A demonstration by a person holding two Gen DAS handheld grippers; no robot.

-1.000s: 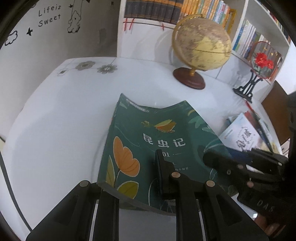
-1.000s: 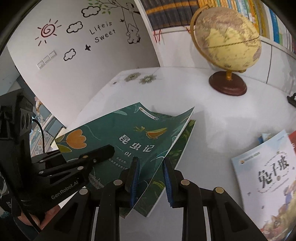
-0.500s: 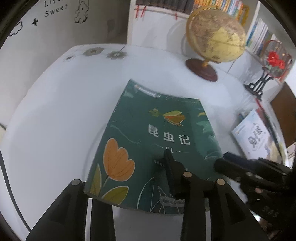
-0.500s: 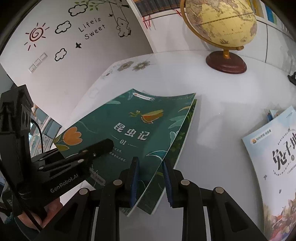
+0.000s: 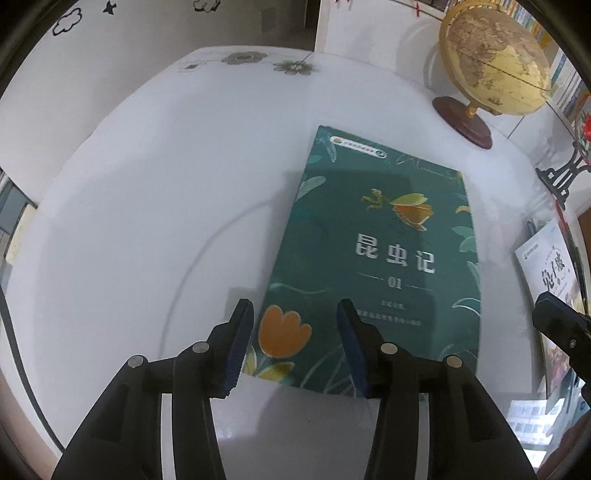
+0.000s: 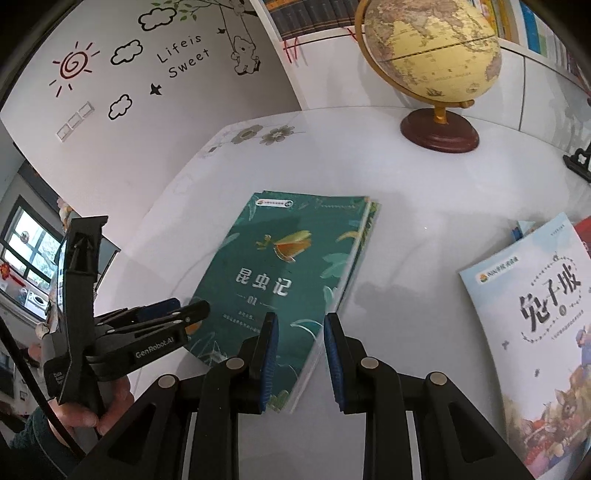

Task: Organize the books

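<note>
A dark green book with an orange flower and white title (image 5: 384, 258) lies flat and closed on the white table (image 5: 147, 221); it also shows in the right wrist view (image 6: 288, 280). My left gripper (image 5: 295, 317) is open, its jaws straddling the book's near left corner without holding it. My right gripper (image 6: 299, 328) is open around the book's near right corner, where the pages show. The left gripper (image 6: 184, 317) shows at the book's left edge in the right wrist view.
A light blue picture book (image 6: 539, 325) lies to the right on other books. A yellow globe (image 6: 432, 48) on a dark red base stands at the back. A black fan stand (image 5: 561, 173) is at the far right. Bookshelves (image 6: 314, 18) line the back wall.
Both grippers have opened and let go of the green book. Its lifted cover has dropped and the book now lies flat. The left gripper has drawn back to the book's near left corner.
</note>
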